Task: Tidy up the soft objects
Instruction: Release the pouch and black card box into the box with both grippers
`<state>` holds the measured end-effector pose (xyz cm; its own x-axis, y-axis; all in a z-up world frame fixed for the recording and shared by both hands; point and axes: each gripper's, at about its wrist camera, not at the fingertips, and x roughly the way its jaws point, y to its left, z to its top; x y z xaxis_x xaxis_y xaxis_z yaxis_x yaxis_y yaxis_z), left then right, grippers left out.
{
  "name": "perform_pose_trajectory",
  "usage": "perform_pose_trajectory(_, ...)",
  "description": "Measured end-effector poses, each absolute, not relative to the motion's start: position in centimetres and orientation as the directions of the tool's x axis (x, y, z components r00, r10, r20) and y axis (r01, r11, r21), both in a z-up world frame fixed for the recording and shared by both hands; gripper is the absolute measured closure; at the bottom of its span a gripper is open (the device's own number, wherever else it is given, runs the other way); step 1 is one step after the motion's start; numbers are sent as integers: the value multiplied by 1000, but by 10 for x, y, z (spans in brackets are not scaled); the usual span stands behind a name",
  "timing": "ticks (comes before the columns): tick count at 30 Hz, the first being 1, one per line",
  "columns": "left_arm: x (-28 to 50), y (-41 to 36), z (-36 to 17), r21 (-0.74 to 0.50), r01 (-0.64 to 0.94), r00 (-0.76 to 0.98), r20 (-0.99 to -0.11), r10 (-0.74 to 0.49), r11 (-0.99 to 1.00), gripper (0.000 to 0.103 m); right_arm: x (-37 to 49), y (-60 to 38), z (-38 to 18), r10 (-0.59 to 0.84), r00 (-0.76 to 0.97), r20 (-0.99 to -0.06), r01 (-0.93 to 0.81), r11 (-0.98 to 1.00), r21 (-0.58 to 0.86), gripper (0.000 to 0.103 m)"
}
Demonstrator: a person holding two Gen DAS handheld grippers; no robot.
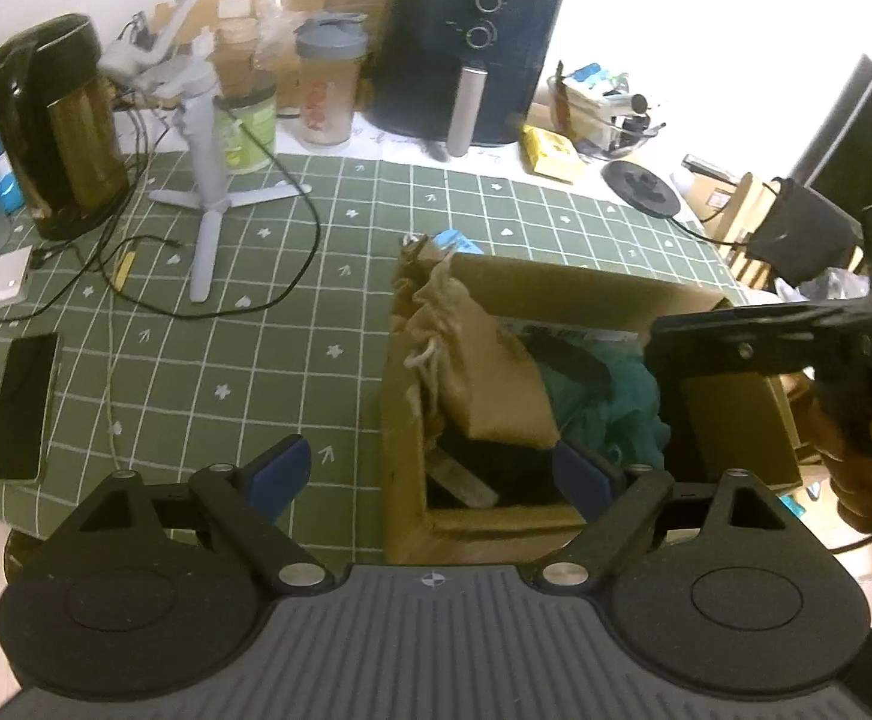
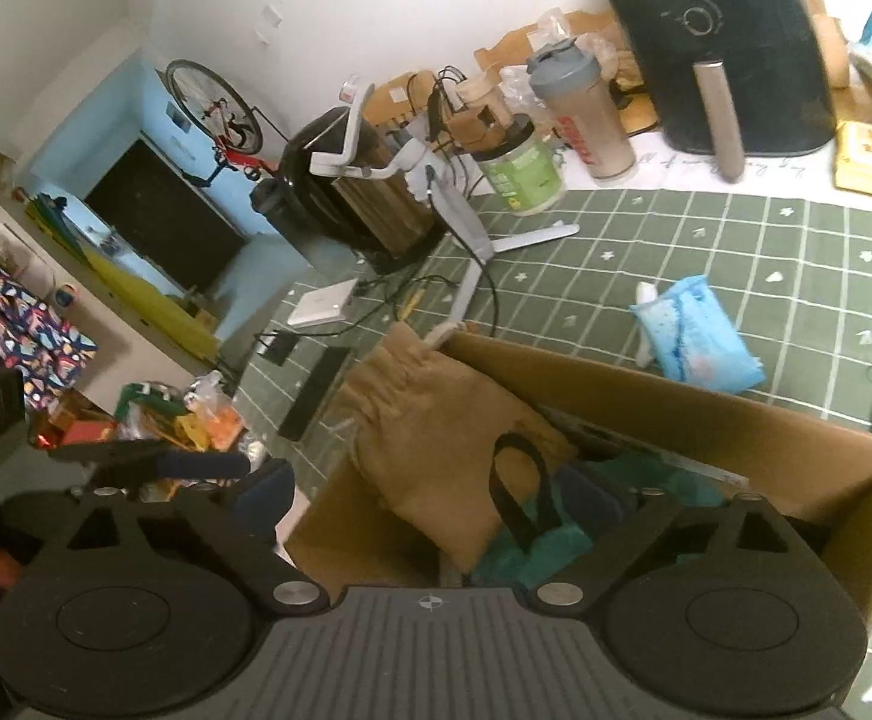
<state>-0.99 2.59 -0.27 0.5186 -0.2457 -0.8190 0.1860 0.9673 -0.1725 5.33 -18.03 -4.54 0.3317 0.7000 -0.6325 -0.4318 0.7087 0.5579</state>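
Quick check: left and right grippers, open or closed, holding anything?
Left gripper: open, holding nothing.
Right gripper: open over the cardboard box, holding nothing.

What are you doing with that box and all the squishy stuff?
A person is tidying soft things into a cardboard box on the green table. A tan drawstring pouch and teal cloth already lie inside. Both the left gripper and right gripper are open and empty over the box. A blue soft pack waits on the table.
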Motion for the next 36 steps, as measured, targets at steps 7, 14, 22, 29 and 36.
perform_pose_trajectory(7, 6, 16, -5, -122, 204, 527, -823, -214, 971, 14, 41, -205, -41, 645, 383, -661, -398, 761, 512, 5)
perform_pose_trajectory(14, 38, 20, -18, -149, 169, 547, -808, -218, 974, 24, 30, -236, -33, 605, 454, -655, -350, 796, 493, 5)
perform_pose_trajectory(22, 57, 19, -27, -192, 145, 504, -830, -239, 971, 90, 20, -264, -27, 541, 515, -665, -291, 840, 458, 5)
perform_pose_trajectory(29, 42, 5, -1, -104, 208, 561, -802, -205, 973, 91, 13, -281, -29, 514, 540, -667, -254, 854, 453, 5)
perform_pose_trajectory(36, 41, -12, -11, -83, 229, 562, -802, -201, 970, 86, 10, -284, -29, 512, 546, -663, -249, 855, 456, 5)
